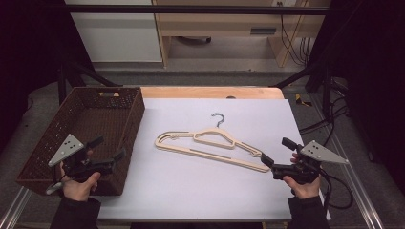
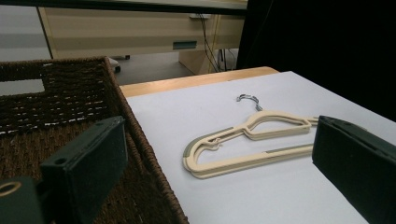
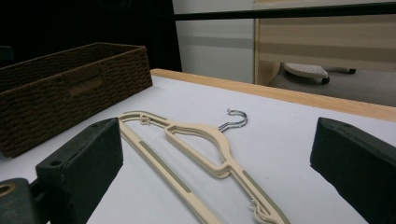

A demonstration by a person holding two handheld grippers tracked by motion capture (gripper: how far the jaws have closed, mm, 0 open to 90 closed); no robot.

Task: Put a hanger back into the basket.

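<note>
A cream plastic hanger (image 1: pixel 210 145) with a metal hook lies flat on the white table cover (image 1: pixel 191 191), near its middle. It looks like a stack of hangers (image 2: pixel 243 144) (image 3: pixel 187 149). My left gripper (image 1: pixel 110 149) hovers over the right wall of the brown wicker basket (image 1: pixel 57 129), open and empty. My right gripper (image 1: pixel 278 150) is open at the hanger's right end, one jaw tip close to that end, with nothing held. Both gripper views show wide-apart jaws facing the hanger.
The wicker basket (image 2: pixel 70 102) (image 3: pixel 60 93) stands at the table's left and looks empty. A wooden table edge (image 1: pixel 210 91) runs along the back. Black frame bars and cables (image 1: pixel 334 124) stand at the right; a cabinet (image 1: pixel 215 24) sits beyond.
</note>
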